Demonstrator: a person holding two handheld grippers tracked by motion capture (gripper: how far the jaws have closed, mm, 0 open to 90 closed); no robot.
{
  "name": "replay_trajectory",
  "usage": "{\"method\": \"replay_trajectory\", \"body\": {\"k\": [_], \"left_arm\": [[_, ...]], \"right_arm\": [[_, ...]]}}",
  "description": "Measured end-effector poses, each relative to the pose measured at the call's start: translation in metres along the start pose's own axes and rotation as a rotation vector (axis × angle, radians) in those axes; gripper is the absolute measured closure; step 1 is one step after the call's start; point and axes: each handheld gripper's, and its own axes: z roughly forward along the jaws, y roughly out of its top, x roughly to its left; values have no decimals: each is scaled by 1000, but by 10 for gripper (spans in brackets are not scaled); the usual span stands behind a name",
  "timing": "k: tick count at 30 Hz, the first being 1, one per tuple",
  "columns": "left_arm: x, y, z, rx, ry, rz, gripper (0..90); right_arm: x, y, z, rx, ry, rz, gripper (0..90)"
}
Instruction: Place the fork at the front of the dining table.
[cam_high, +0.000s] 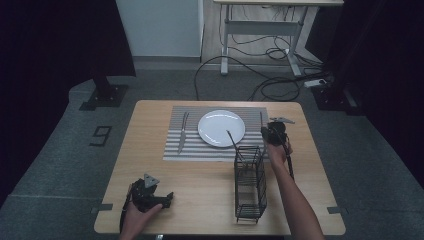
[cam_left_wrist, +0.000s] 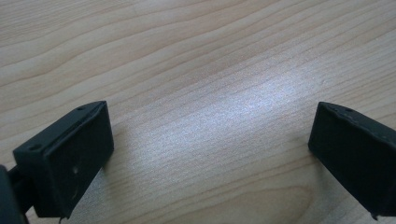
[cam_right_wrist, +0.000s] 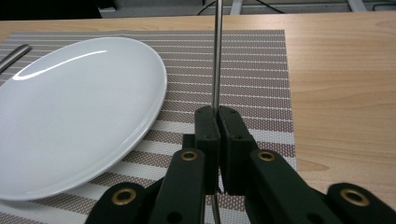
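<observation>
Black jaws of the right gripper (cam_right_wrist: 218, 135) were pressed together on a thin steel utensil handle (cam_right_wrist: 216, 56), with no gap visible between them in the right gripper view; the handle ran straight up from the jaws and out of the top of that view, so its working end could not be identified there. Beneath it lay a striped placemat (cam_right_wrist: 261, 70), and a white plate (cam_right_wrist: 70, 112) rested on the mat just to the left of the jaws; a second steel utensil tip (cam_right_wrist: 14, 53) showed at the far left edge.

From the high view, the right gripper (cam_high: 274, 131) was held over the right edge of the placemat (cam_high: 172, 147), beside the plate (cam_high: 221, 128); the gripped handle (cam_high: 261, 118) appeared as a thin line just right of the plate. A knife (cam_high: 183, 132) lay on the mat left of the plate; a wire cutlery basket (cam_high: 250, 182) stood on the wooden table (cam_high: 310, 200) in front of the mat, with one utensil (cam_high: 233, 143) leaning out of it towards the plate.

Left gripper (cam_high: 150, 196) rested at the near left of the table, well apart from the basket; its jaws stood wide apart over bare wood (cam_left_wrist: 205, 107), holding nothing.
</observation>
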Motion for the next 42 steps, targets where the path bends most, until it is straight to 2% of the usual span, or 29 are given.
{"method": "replay_trajectory", "body": {"k": [4,9,15,22,33,35,37,40,42], "left_arm": [[0,0,0,0,0,0,0],[0,0,0,0,1,-1,0],[0,0,0,0,3,-3,0],[0,0,0,0,4,-5,0],[0,0,0,0,4,-5,0],[0,0,0,0,4,-5,0],[0,0,0,0,4,-5,0],[0,0,0,0,4,-5,0],[0,0,0,0,4,-5,0]], "right_arm": [[-4,-3,6,22,0,21,869],[-4,-9,15,66,-8,18,870],[-2,-13,22,77,-11,20,870],[-12,-15,35,110,-42,50,869],[-6,-11,45,102,-41,38,869],[-5,-12,45,103,-44,18,865],[-6,-12,45,107,-36,17,846],[-6,-12,44,115,-35,-3,718],[-6,-11,40,104,-23,-17,695]]}}
